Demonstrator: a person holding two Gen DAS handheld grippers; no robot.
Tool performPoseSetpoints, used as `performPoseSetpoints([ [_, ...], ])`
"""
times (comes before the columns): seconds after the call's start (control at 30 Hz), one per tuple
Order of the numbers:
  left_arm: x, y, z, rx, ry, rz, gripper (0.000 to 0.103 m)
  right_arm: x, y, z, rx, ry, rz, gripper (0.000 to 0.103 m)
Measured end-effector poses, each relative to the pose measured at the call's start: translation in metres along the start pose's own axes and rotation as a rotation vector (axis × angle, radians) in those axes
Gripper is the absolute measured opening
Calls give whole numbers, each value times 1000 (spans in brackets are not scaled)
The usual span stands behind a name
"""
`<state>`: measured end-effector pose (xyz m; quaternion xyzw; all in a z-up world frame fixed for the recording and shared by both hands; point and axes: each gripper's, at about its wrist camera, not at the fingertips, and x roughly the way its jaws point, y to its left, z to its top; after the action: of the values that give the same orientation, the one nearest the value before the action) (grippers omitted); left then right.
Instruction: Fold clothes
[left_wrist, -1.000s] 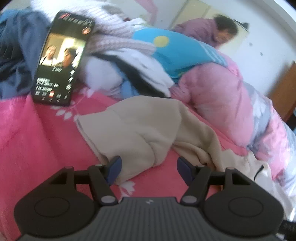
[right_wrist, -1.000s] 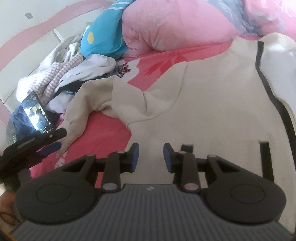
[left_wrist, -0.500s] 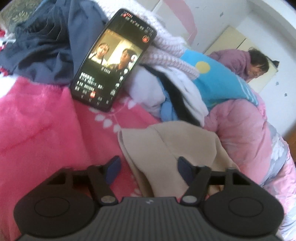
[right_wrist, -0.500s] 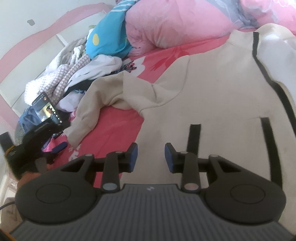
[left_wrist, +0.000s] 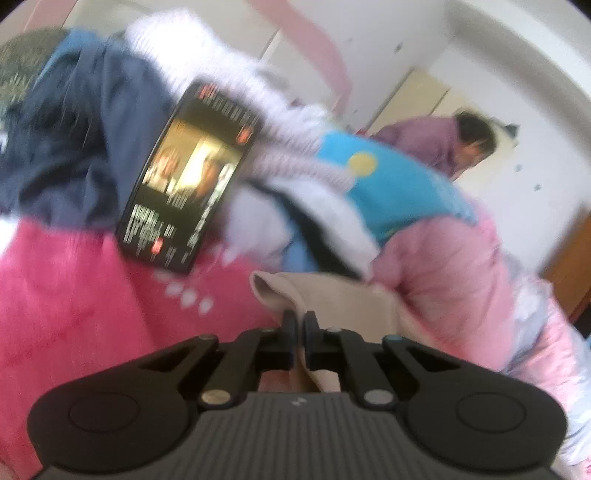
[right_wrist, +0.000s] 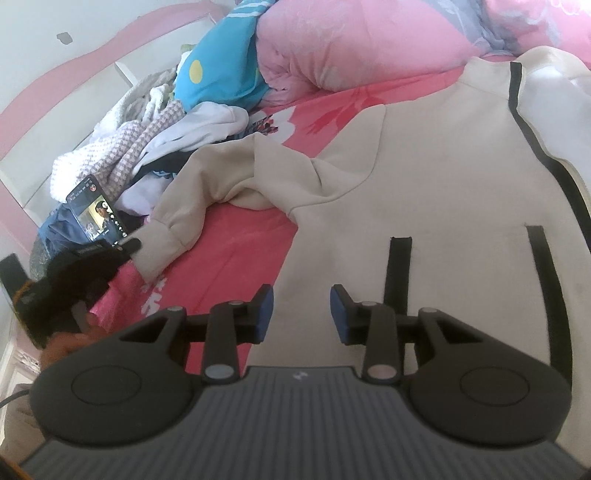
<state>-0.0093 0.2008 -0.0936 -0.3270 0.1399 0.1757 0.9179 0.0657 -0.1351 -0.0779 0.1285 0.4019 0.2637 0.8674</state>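
Left tongs (left_wrist: 299, 325): clamped on the cuff of the beige sleeve (right_wrist: 173, 236), angled slightly downward.
Right tongs (right_wrist: 301, 308): partly open, holding nothing, tilted down above the cream jacket (right_wrist: 443, 192).
Jacket: spread flat on the pink bed (right_wrist: 236, 251).
Phone (left_wrist: 188, 177): propped against the clothes pile (right_wrist: 147, 147).

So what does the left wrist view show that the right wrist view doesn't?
Only the left wrist view: the left tongs shut on the beige cuff, and a person in purple by the far wall. Only the right wrist view: the cream jacket's body with its black pocket strips, and the right tongs open over it. Both: the phone, the clothes pile, the pink duvet.
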Motion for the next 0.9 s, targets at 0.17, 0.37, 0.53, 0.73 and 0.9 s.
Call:
performPoseSetpoints([
  [0.17, -37, -9, 30, -10, -62, -109, 5, -6, 1, -2, 5, -12, 11, 33],
  [0.37, -95, -9, 58, 17, -103, -189, 5, -19, 2, -3, -4, -40, 37, 33],
  [0.53, -135, 11, 71, 11, -42, -187, 5, -29, -1, 0, -4, -67, 62, 34],
  [0.73, -145, 72, 74, -179, 83, -96, 5, -31, 1, -4, -2, -64, 96, 36],
  [0.9, -115, 116, 55, -233, 173, 31, 5, -23, 9, -10, -7, -34, 113, 39],
])
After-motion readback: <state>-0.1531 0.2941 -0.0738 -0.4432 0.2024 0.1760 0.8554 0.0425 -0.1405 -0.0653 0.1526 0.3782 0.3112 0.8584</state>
